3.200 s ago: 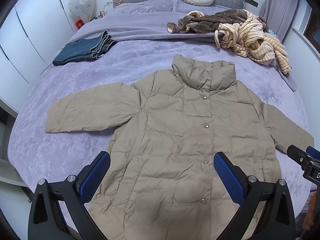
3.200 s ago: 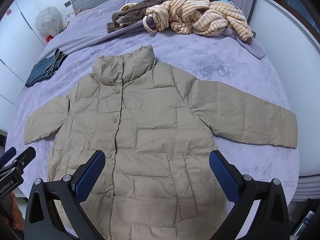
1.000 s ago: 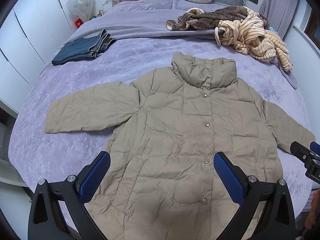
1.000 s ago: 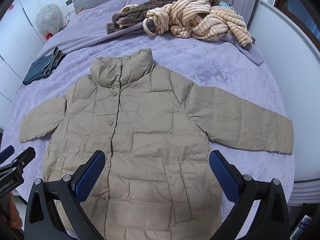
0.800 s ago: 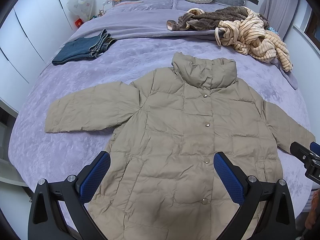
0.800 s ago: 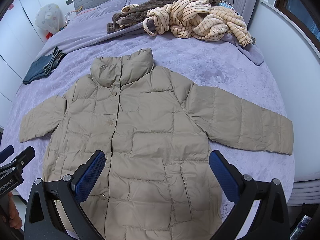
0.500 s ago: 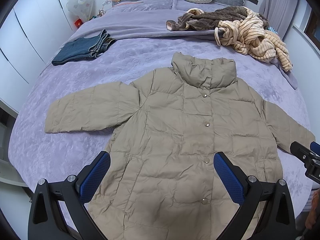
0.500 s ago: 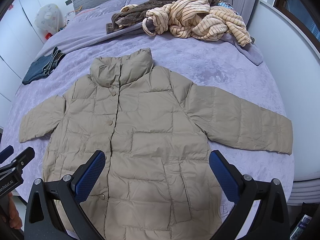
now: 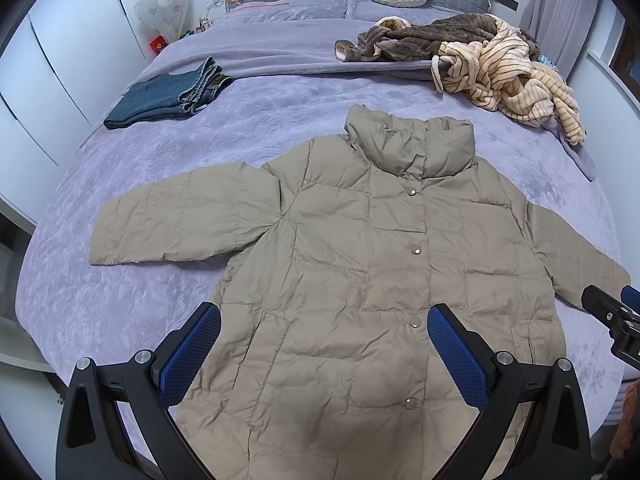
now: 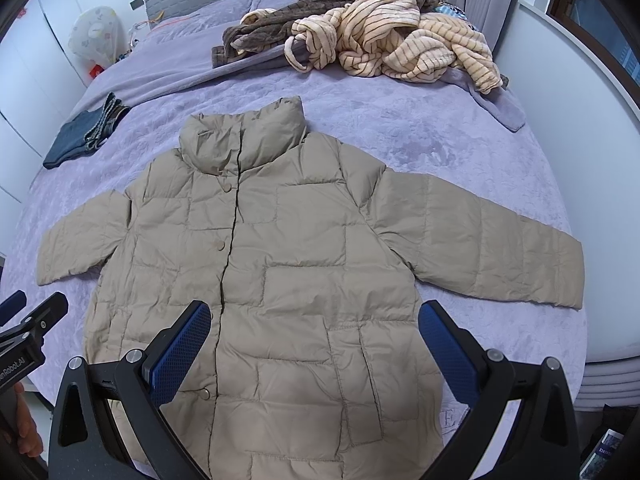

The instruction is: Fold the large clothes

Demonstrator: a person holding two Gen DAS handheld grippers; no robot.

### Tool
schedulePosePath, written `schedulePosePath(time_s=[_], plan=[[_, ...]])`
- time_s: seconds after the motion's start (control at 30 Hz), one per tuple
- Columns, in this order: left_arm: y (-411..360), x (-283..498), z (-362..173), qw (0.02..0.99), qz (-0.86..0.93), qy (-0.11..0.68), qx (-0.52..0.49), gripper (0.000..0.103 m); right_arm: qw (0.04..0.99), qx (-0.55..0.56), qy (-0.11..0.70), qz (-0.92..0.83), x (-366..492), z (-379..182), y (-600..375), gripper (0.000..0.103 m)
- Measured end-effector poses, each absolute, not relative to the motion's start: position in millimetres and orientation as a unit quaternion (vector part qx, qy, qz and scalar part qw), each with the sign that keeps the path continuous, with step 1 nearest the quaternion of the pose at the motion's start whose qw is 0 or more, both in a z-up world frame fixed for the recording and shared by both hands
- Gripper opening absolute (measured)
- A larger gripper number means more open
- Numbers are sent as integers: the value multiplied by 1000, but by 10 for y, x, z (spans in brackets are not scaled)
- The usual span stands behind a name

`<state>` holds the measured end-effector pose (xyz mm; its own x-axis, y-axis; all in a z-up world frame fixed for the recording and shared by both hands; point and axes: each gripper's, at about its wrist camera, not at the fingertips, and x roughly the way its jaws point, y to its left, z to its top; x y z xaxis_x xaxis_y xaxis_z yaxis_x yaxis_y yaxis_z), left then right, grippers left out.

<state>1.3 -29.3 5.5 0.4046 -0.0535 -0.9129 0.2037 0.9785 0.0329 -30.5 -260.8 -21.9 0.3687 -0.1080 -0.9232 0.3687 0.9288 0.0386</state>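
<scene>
A tan puffer jacket (image 9: pixel 360 280) lies flat and buttoned on the bed (image 9: pixel 100 300), sleeves out to both sides, hem at the foot edge. The left gripper (image 9: pixel 324 344) and right gripper (image 10: pixel 314 338) hang above the hem, jaws spread wide, holding nothing. Folded jeans (image 9: pixel 168 96) sit near the left edge; striped robes (image 10: pixel 380 44) are heaped toward the headboard.
</scene>
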Motion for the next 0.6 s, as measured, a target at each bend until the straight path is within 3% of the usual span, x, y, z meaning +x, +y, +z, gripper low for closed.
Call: schedulePosePath(time_s=[0.6], plan=[[-252,44,33,834,-75,543,68,103,816,120,546,-146,-290,-231,-2634,103]])
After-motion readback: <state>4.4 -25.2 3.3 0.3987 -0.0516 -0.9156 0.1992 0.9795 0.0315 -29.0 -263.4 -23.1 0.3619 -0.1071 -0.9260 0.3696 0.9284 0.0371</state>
